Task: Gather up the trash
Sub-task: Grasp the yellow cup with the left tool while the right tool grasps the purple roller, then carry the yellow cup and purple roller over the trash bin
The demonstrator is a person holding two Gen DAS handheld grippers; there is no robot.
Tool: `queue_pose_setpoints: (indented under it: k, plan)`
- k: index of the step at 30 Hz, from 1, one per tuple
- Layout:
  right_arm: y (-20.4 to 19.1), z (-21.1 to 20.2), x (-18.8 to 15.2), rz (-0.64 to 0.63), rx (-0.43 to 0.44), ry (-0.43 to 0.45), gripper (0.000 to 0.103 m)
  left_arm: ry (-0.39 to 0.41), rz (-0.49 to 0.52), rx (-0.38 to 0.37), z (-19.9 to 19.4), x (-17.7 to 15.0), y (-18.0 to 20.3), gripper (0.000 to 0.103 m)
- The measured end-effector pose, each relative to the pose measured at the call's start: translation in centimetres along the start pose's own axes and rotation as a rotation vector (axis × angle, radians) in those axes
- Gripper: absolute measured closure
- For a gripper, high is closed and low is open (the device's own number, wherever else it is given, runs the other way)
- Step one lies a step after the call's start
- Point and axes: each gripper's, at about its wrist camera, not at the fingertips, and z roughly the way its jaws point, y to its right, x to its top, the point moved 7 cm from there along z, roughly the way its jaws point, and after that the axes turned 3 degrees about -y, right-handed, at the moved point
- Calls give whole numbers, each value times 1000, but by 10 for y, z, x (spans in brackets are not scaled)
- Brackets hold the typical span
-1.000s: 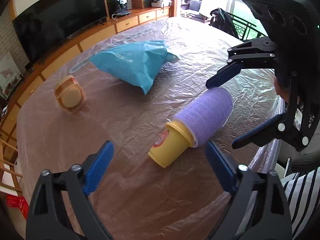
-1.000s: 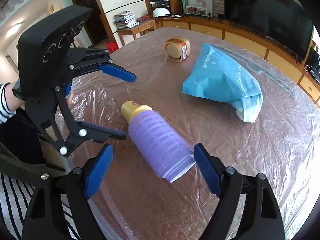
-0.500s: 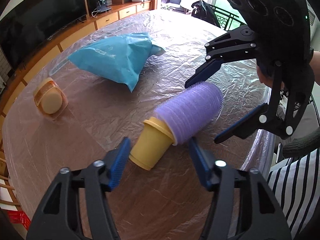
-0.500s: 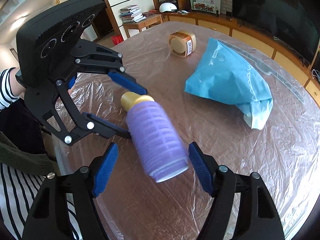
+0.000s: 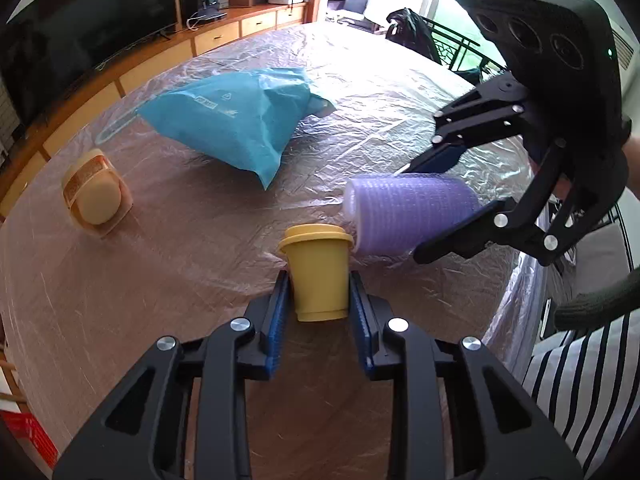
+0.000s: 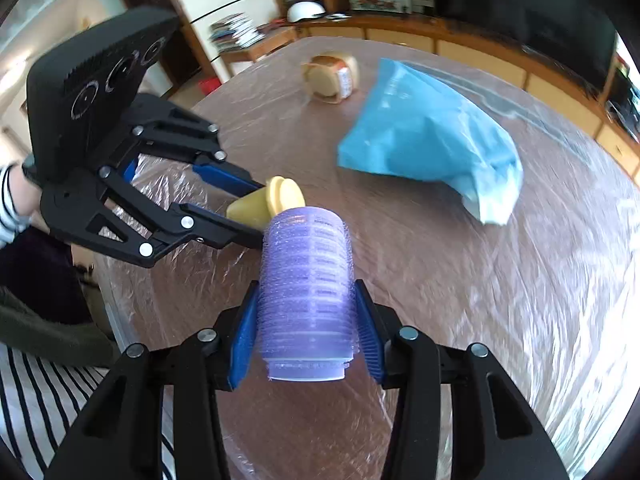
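**Cups being pulled apart at the table's near edge**

Yellow cup (image 5: 318, 276) is sitting pinched in the left gripper (image 5: 318, 300), rim just beside the mouth of the purple cup stack (image 6: 306, 292), which the right gripper (image 6: 306, 332) is squeezing. I'd judge both grips should be kept firm and pulled straight apart. Beyond the yellow cup, a blue bag (image 5: 236, 124) and a jar (image 5: 96, 196) are lying on the plastic-covered table (image 5: 180, 280); farther off, cabinets (image 5: 256, 26) and a television (image 5: 80, 12) are lining the wall.

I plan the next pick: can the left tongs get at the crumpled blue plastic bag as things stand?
Probably not yet: the left tongs are shut on the small yellow plastic cup; the crumpled blue plastic bag lies unobstructed beyond.
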Motion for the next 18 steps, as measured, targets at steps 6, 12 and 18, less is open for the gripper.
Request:
queue_pose_setpoints:
  k: [6,12,18]
  plan:
    - [2,3,-8,54,-50,19,55,9,-57,36,1,2,0,72]
    - [5,5,-2,69,-103,34,51,12,-72,79,3,6,0,72]
    - [6,-1,-1,101,-101,63,59,25,-113,83,-1,4,1,72]
